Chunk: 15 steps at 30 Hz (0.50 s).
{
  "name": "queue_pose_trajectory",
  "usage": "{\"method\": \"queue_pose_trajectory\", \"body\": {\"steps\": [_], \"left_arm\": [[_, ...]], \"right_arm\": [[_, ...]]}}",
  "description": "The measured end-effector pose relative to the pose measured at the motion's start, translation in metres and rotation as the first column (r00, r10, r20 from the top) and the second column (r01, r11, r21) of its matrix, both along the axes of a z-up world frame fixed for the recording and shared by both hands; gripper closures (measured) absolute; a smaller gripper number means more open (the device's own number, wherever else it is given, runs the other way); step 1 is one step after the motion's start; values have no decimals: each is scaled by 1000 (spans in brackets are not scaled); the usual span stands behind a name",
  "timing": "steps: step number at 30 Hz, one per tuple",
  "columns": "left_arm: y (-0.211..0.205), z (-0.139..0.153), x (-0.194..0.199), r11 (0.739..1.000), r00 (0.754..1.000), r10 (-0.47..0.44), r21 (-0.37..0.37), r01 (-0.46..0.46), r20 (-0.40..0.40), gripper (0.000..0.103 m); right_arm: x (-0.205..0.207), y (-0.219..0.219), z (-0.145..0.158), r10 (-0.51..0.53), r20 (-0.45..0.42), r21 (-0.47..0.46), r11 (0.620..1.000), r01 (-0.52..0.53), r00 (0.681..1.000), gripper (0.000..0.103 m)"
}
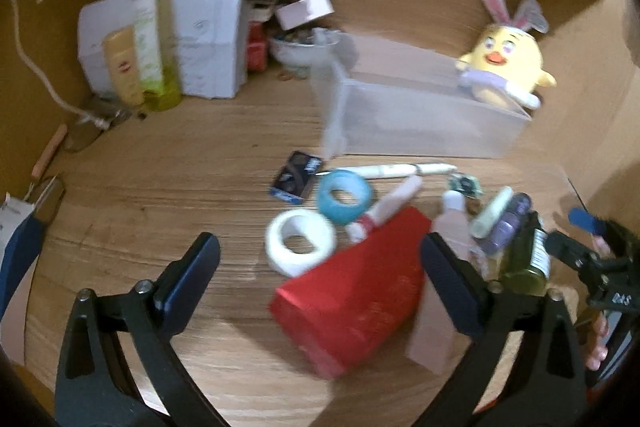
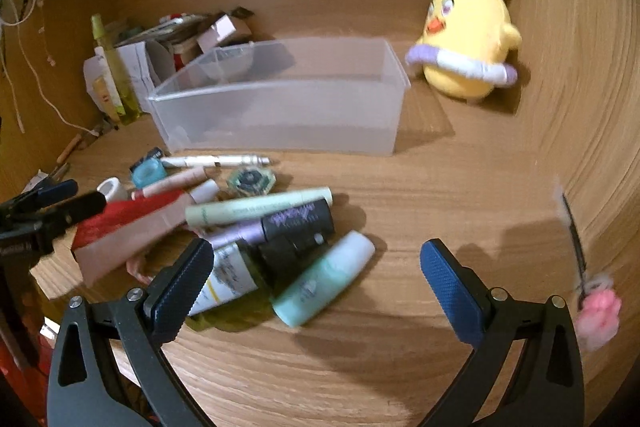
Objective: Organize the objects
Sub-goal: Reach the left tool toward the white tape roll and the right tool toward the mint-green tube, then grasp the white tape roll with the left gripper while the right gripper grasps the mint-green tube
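Note:
A clear plastic bin stands on the wooden desk, nothing showing inside it. In front of it lies a pile of small items. My left gripper is open over a red box, which lies between the jaws close to the right finger. A white tape roll, a blue tape roll and a white pen lie just beyond. My right gripper is open too, above a mint bottle, beside a black and purple tube and a pale green tube.
A yellow plush chick sits at the back right by the side wall. A white box with tall bottles, a bowl and a cord crowd the back left. A pink charm hangs at the right.

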<state>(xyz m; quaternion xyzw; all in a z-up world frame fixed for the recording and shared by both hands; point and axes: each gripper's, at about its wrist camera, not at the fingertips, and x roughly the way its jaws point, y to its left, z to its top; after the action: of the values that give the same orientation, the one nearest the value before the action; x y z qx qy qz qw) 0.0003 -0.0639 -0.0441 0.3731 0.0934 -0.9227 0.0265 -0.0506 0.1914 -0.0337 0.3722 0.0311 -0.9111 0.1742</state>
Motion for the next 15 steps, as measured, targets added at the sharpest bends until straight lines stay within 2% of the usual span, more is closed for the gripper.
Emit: {"method": "queue_pose_trajectory", "body": {"steps": [1,2,6,12,15], "left_arm": [[-3,-1,-2,1000,1000,5,8,-5,8,19],[-9,-4,-6,1000,1000,15,20,-15,24,21],[-16,-9,-13,998,998,39,38,-41,44,25],[-19,-20,-20,999,996,45,24,-47,78,35],[-23,-21,-21,998,995,57,24,-59,79,40]], "right_arm": [[0,3,-2,2,5,-21,1000,-2,1000,0],[0,5,-3,0,15,-36,999,0,1000,0],[-4,12,-5,-15,34,-60,998,17,999,1],[-3,19,-5,-34,41,-59,998,36,999,6],[-4,25,-5,-59,49,-54,997,62,997,11]]}}
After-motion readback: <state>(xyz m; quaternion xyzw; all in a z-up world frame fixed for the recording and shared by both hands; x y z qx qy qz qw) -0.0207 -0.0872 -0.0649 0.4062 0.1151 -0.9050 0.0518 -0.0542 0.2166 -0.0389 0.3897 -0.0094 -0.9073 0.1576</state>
